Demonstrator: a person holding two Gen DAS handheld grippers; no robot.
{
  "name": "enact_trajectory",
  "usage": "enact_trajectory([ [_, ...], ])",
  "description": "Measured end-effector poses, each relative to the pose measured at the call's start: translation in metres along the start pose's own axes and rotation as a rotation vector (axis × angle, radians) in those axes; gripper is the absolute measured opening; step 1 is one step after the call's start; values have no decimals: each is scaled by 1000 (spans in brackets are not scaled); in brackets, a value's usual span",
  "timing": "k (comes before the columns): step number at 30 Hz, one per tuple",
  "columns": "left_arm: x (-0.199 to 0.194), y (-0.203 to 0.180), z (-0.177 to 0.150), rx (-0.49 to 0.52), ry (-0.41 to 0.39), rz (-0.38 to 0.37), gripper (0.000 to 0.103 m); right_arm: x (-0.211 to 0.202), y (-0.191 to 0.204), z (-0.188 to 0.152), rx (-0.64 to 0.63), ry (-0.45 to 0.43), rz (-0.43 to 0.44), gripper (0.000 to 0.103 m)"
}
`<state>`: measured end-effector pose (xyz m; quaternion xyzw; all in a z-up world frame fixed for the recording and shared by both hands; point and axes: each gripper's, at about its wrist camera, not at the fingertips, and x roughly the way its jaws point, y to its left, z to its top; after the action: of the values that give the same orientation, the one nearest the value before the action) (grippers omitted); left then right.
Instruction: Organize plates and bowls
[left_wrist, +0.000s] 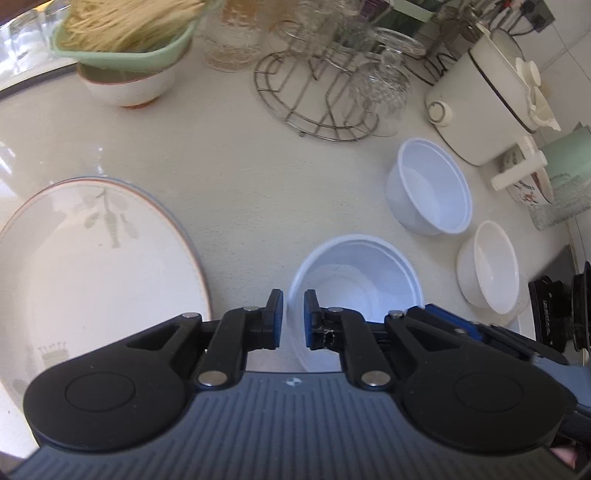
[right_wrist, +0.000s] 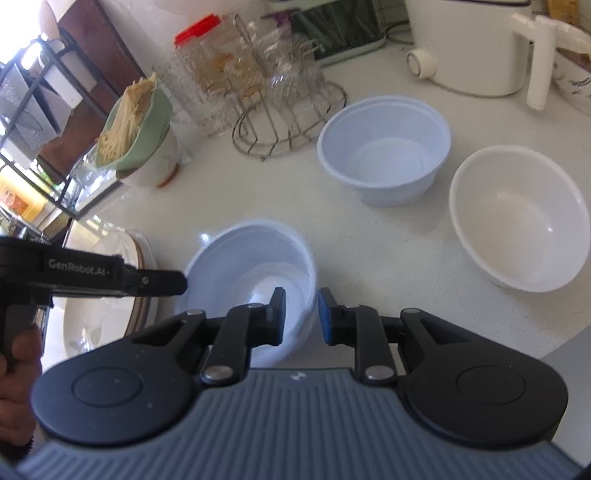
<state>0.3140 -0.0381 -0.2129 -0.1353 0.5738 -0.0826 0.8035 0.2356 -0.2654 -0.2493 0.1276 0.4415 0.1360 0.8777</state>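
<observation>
A translucent white plastic bowl (right_wrist: 255, 280) sits upright on the pale countertop (left_wrist: 229, 177), near its front edge, and both grippers have it by the rim. The left gripper (left_wrist: 293, 317) pinches the bowl's left wall, one blue pad inside and one outside. The right gripper (right_wrist: 302, 314) is closed on the opposite wall the same way, the thin rim between its fingertips.

Just left of the bowl lies a large oval plate (left_wrist: 92, 266) with a leaf pattern and a brownish rim. Behind the bowl to the right stands a second plastic bowl (right_wrist: 384, 151) of the same kind, and beside that a white ceramic bowl (right_wrist: 517, 218), each apart from the others. Farther back is a wire glass rack (left_wrist: 317, 103) holding upturned tumblers, a green dish of dry noodles (left_wrist: 125, 33) stacked on a footed bowl, and a white electric cooker (left_wrist: 484, 99) by the wall.
</observation>
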Motion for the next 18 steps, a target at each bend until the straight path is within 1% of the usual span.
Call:
enact_trajectory([
  [1, -1, 2, 0, -6, 1, -5, 12, -2, 0, 0, -3, -9, -3, 24],
  [4, -7, 3, -1, 9, -13, 24, 12, -10, 0, 2, -14, -31, -6, 24],
  [6, -13, 4, -2, 6, -31, 16, 12, -17, 1, 3, -23, -52, -10, 27],
  [10, -28, 1, -4, 13, -70, 19, 12, -29, 5, 7, -52, -88, -19, 28],
  [12, -40, -3, -4, 21, -95, 31, 12, -37, 8, 8, -66, -107, -16, 28],
  [15, -61, -10, -5, 29, -133, 18, 12, -50, 12, 11, -88, -133, -6, 28],
  [18, -81, -17, -7, 59, -169, 23, 12, -65, 16, 13, -93, -165, 5, 28],
])
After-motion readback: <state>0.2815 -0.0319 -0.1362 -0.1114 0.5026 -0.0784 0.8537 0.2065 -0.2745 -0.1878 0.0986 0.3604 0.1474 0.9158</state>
